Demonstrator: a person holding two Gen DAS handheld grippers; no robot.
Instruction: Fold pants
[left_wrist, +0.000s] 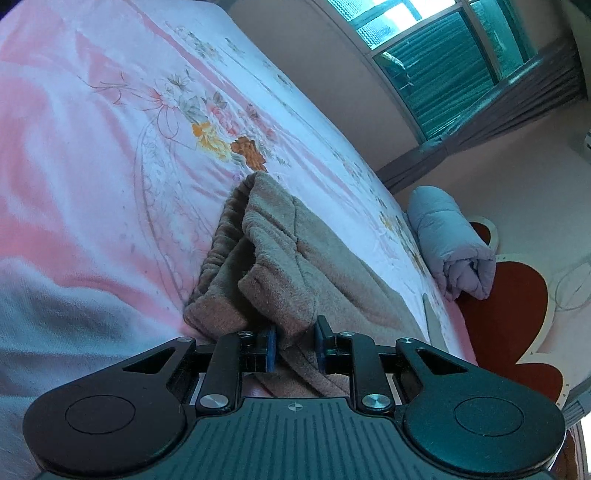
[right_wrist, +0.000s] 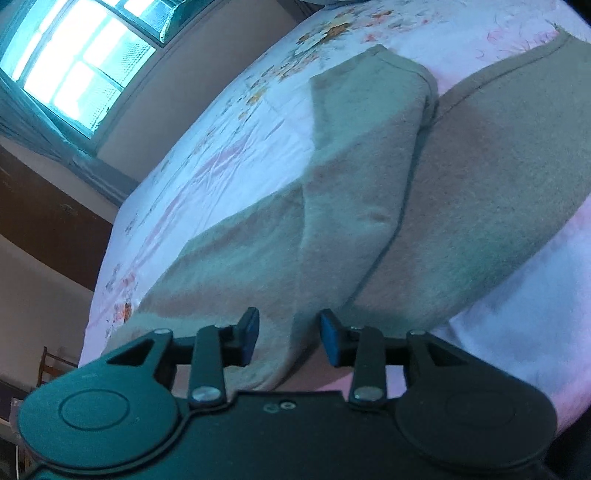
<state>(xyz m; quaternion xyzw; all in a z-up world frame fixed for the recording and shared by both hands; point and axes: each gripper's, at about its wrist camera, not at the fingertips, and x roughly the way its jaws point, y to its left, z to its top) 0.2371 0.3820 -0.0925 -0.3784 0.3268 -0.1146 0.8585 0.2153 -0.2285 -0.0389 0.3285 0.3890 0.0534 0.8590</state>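
Observation:
The brown fleece pants (left_wrist: 280, 258) lie on the pink floral bedsheet (left_wrist: 110, 147), with the gathered waistband toward the left and a fold of cloth on top. My left gripper (left_wrist: 294, 347) is open, its blue pads either side of the near edge of the pants. In the right wrist view the pants (right_wrist: 369, 184) lie with one leg folded over the other on the sheet (right_wrist: 221, 155). My right gripper (right_wrist: 290, 338) is open, its pads astride the near edge of the folded leg.
A rolled pale blue quilt (left_wrist: 450, 240) lies at the bed's far edge, by a red and white heart-shaped headboard (left_wrist: 517, 314). A window (left_wrist: 436, 55) and wall stand beyond the bed. The window also shows in the right wrist view (right_wrist: 74, 62).

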